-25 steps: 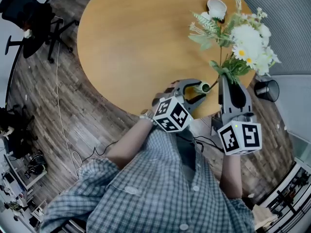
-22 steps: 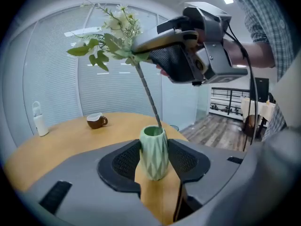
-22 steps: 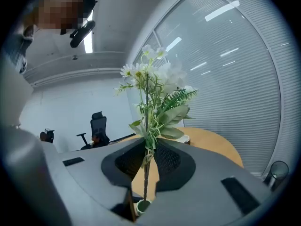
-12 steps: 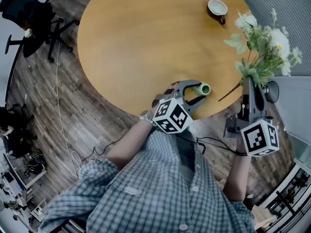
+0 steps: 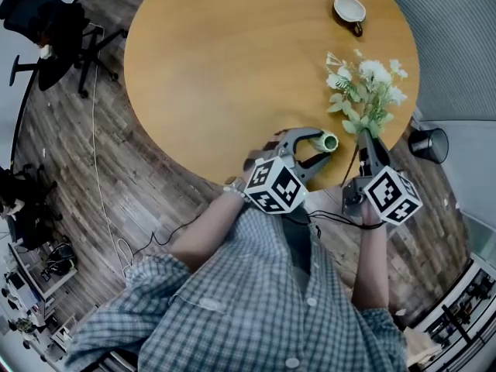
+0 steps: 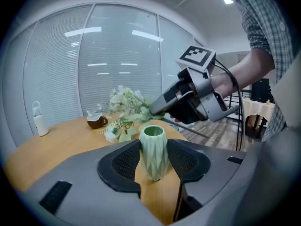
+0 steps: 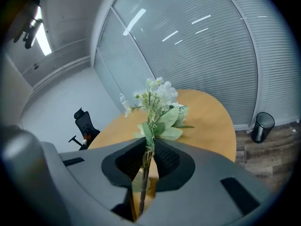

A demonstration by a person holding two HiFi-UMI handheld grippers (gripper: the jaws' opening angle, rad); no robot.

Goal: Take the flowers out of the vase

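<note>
Beside the vase [image 5: 328, 140] (clasped by my left gripper [image 5: 316, 146]), my right gripper [image 5: 363, 136] pinches the flowers [image 5: 363, 91], perhaps loosely, so they may slip.

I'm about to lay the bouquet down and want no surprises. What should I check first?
1. The white-flower bouquet is out of the pale green faceted vase: ok, its mouth is empty.
2. Jaws of the right gripper shut on the stems: ok.
3. Jaws of the left gripper gripping the upright vase: ok.
4. Bare round wooden table beneath the blooms: ok.
5. The brown cup away from that spot: ok.
6. Blooms touching the table: cannot tell.
</note>
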